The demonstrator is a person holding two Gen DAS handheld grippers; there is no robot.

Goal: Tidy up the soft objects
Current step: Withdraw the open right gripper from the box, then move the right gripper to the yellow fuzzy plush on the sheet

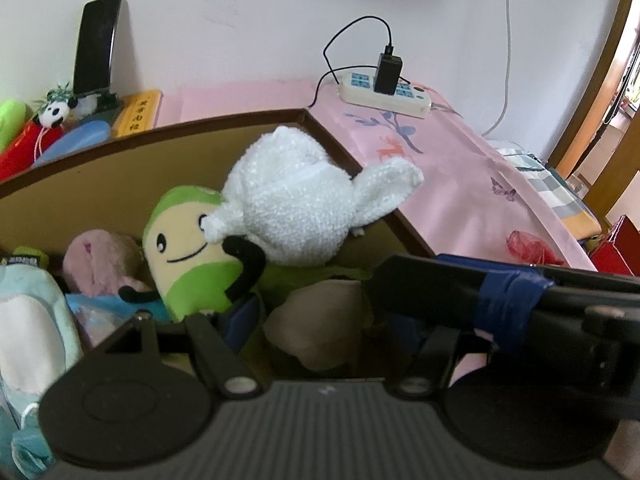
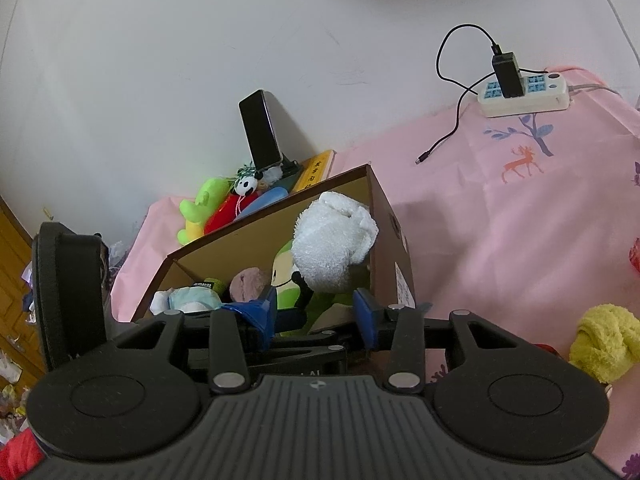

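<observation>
A brown cardboard box (image 2: 390,236) holds several soft toys. A white knotted towel (image 1: 296,200) lies on top, near the box's far right corner, resting on a green smiling plush (image 1: 188,256). It shows in the right wrist view too (image 2: 332,244). A pink plush (image 1: 100,264) and a pale blue plush (image 1: 32,320) lie to the left. My right gripper (image 2: 316,312) is open and empty, just above the box's near edge. My left gripper (image 1: 312,312) is low over the box; its fingers are mostly hidden. A yellow knotted towel (image 2: 604,340) lies on the pink cloth to the right.
The box stands on a pink cloth (image 2: 500,220). Behind it are a green plush (image 2: 200,208), a small panda toy (image 2: 246,186), a phone on a stand (image 2: 260,128) and a yellow box (image 2: 316,170). A power strip with a charger (image 2: 524,96) sits at the back right.
</observation>
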